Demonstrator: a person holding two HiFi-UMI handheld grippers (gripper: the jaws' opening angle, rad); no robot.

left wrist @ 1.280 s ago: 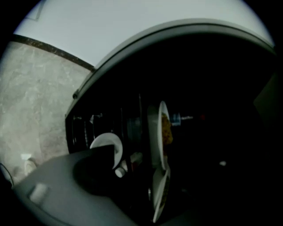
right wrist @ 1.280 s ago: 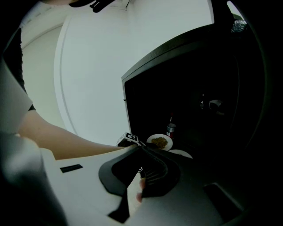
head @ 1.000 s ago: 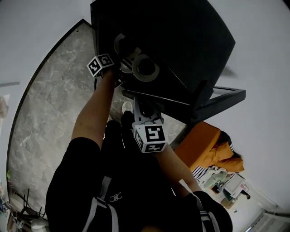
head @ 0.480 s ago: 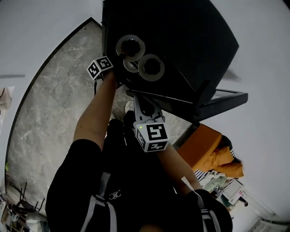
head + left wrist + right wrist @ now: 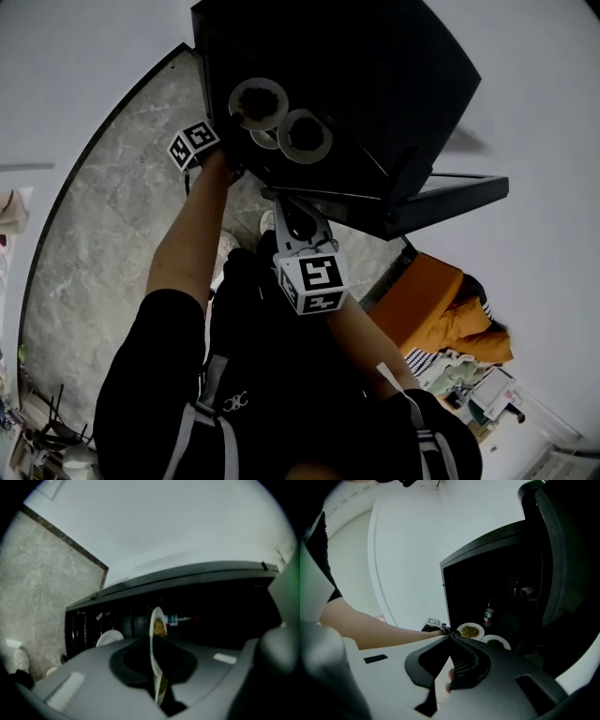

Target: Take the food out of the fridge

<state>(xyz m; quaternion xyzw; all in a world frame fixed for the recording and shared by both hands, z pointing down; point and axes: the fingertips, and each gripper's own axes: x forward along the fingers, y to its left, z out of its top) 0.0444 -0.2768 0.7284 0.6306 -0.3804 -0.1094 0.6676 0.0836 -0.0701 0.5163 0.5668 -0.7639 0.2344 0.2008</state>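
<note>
In the head view the black fridge stands open, with two white plates of food on its shelf. My left gripper reaches in to the nearer plate. In the left gripper view that plate, holding yellowish food, stands edge-on between the jaws. My left gripper is closing, its pads pressing on the rim. A second plate with dark greens sits beside it. My right gripper hangs below the fridge front, shut with nothing held.
A sauce bottle stands behind the plates. Another white dish lies deeper on the shelf. The fridge door is swung out to the right. Grey stone floor spreads to the left, and an orange cushion lies at the lower right.
My left gripper has settled onto the nearer plate's rim and shifted slightly with it. The right gripper has kept its place below the fridge.
</note>
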